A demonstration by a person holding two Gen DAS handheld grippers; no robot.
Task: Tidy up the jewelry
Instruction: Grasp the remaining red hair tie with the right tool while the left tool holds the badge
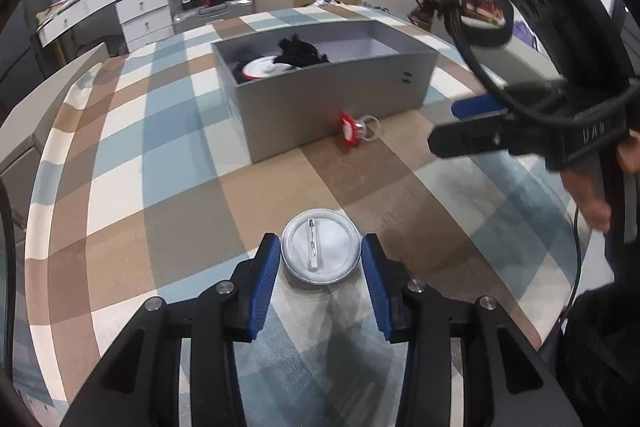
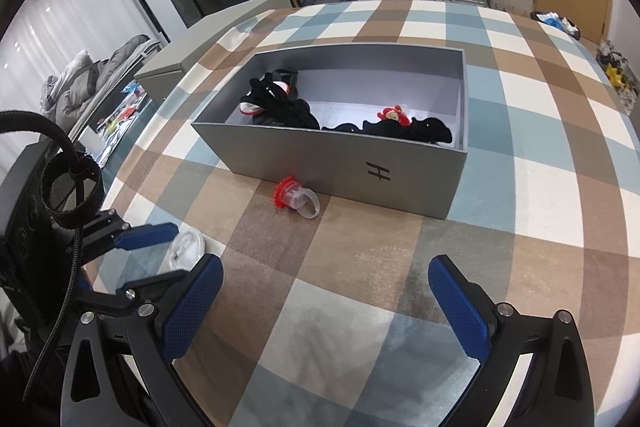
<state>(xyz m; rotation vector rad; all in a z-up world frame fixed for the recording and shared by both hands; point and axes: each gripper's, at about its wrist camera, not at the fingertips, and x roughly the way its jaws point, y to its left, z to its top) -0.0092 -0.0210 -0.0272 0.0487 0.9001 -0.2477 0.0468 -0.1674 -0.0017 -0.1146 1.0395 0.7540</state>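
A round white pin badge (image 1: 320,246) lies back-up on the checked tablecloth, and my left gripper (image 1: 320,267) is shut on it, one blue pad against each side of its rim. From the right wrist view, the badge (image 2: 186,247) shows between the left gripper's fingers (image 2: 148,231). My right gripper (image 2: 326,307) hovers open over bare cloth with nothing between its fingers; it also appears at the right of the left wrist view (image 1: 468,123). A red-topped ring with a clear band (image 2: 294,197) lies against the front wall of the open grey box (image 2: 320,155).
The box (image 1: 320,95) holds black hair ties, a red-and-white badge (image 2: 250,107) and a small red charm (image 2: 394,115). Its grey lid (image 2: 216,39) rests at the table's far left edge. A person's hand (image 1: 592,203) grips the right tool.
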